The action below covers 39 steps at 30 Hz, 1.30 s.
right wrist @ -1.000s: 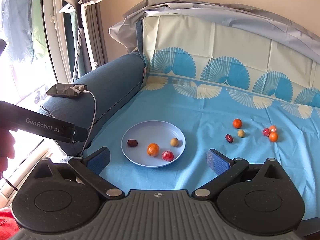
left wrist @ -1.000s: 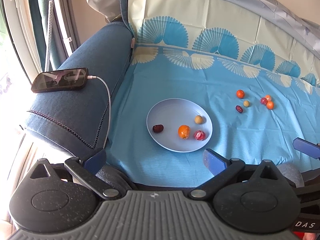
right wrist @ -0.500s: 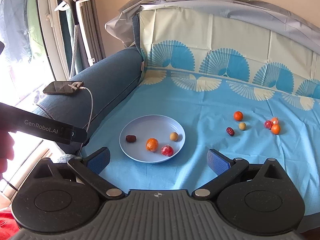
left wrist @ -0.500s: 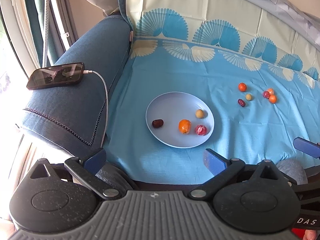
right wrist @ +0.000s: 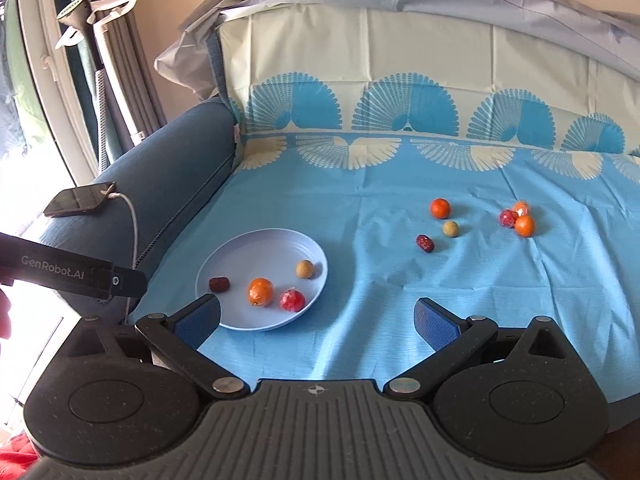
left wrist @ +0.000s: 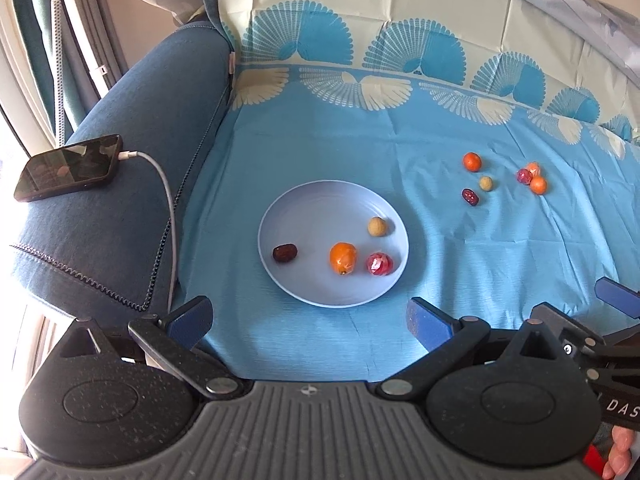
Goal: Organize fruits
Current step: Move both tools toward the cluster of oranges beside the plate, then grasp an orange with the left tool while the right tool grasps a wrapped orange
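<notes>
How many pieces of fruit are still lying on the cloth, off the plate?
6. An orange, a yellowish ball and a dark date lie together; further right a red fruit and two orange ones cluster touching. Nothing looks hidden.

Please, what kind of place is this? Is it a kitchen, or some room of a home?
Most likely a living room at home, not a kitchen. The plate of fruit sits on a sofa seat covered by a blue patterned cloth; a charging phone lies on the armrest, with curtains by the window.
</notes>
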Tool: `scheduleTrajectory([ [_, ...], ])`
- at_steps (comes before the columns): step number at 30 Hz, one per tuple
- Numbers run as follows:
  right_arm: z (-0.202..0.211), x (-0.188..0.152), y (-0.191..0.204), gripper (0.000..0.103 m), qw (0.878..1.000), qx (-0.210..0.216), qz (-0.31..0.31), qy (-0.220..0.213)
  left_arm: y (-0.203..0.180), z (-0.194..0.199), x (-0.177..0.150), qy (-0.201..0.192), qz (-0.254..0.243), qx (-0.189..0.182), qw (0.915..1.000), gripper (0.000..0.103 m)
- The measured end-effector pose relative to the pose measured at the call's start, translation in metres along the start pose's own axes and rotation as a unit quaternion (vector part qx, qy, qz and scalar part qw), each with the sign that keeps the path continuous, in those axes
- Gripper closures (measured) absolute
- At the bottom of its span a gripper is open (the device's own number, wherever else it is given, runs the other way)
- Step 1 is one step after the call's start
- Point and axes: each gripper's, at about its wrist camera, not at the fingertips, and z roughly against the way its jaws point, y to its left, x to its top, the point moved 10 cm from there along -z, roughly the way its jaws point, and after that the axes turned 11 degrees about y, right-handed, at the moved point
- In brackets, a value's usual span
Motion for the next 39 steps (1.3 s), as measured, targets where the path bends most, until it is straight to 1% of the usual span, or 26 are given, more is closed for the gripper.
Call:
scheduleTrajectory([
  [5, -0.010, 0.019, -0.062, 0.001, 0.998, -0.050, -0.042, -0.020, -0.034, -0.018, 0.035, 0.004, -0.018, -0.011, 0.9998, 0.000],
  [9, -0.027, 0.034, -0.123, 0.001, 0.991, -0.093, -0.086, -0.035, -0.075, -0.043, 0.073, 0.006, -0.034, -0.029, 0.9990, 0.000],
  [11, -0.042, 0.043, -0.156, 0.001, 0.987, -0.118, -0.101, -0.042, -0.098, -0.060, 0.095, 0.004, -0.045, -0.037, 0.9983, 0.000],
  [13, -0.061, 0.050, -0.187, 0.001, 0.983, -0.138, -0.111, -0.048, -0.123, -0.081, 0.119, -0.005, -0.062, -0.042, 0.9972, 0.000],
  [15, -0.083, 0.053, -0.218, 0.001, 0.978, -0.165, -0.122, -0.043, -0.149, -0.110, 0.142, -0.010, -0.078, -0.041, 0.9960, 0.000],
  [17, -0.108, 0.053, -0.249, 0.001, 0.972, -0.183, -0.141, -0.033, -0.171, -0.139, 0.162, -0.004, -0.089, -0.044, 0.9950, 0.000],
  [19, -0.131, 0.055, -0.273, 0.001, 0.968, -0.197, -0.153, -0.026, -0.194, -0.172, 0.183, 0.005, -0.099, -0.061, 0.9932, 0.000],
  [21, -0.152, 0.058, -0.290, 0.001, 0.966, -0.200, -0.159, -0.023, -0.213, -0.200, 0.202, 0.007, -0.108, -0.073, 0.9914, 0.000],
  [24, -0.187, 0.067, -0.309, 0.001, 0.966, -0.201, -0.162, -0.020, -0.240, -0.242, 0.228, 0.021, -0.125, -0.071, 0.9894, 0.000],
  [27, -0.221, 0.077, -0.320, 0.001, 0.967, -0.209, -0.148, -0.010, -0.263, -0.273, 0.246, 0.031, -0.145, -0.073, 0.9862, 0.000],
  [29, -0.241, 0.081, -0.326, 0.001, 0.967, -0.211, -0.141, -0.002, -0.274, -0.291, 0.253, 0.043, -0.156, -0.080, 0.9836, 0.000],
  [31, -0.259, 0.082, -0.332, 0.001, 0.968, -0.215, -0.132, 0.007, -0.284, -0.309, 0.255, 0.066, -0.163, -0.093, 0.9799, 0.000],
  [33, -0.273, 0.081, -0.337, 0.001, 0.968, -0.217, -0.125, 0.013, -0.288, -0.327, 0.256, 0.090, -0.161, -0.091, 0.9786, 0.000],
  [34, -0.274, 0.082, -0.338, 0.001, 0.969, -0.218, -0.116, -0.004, -0.289, -0.334, 0.257, 0.098, -0.159, -0.085, 0.9788, 0.000],
  [35, -0.275, 0.082, -0.337, 0.001, 0.970, -0.219, -0.107, -0.009, -0.289, -0.337, 0.257, 0.101, -0.158, -0.083, 0.9786, 0.000],
  [37, -0.273, 0.082, -0.338, 0.001, 0.970, -0.215, -0.109, -0.013, -0.292, -0.335, 0.258, 0.091, -0.160, -0.077, 0.9799, 0.000],
  [39, -0.273, 0.082, -0.338, 0.001, 0.971, -0.214, -0.109, -0.014, -0.296, -0.333, 0.257, 0.086, -0.176, -0.074, 0.9779, 0.000],
])
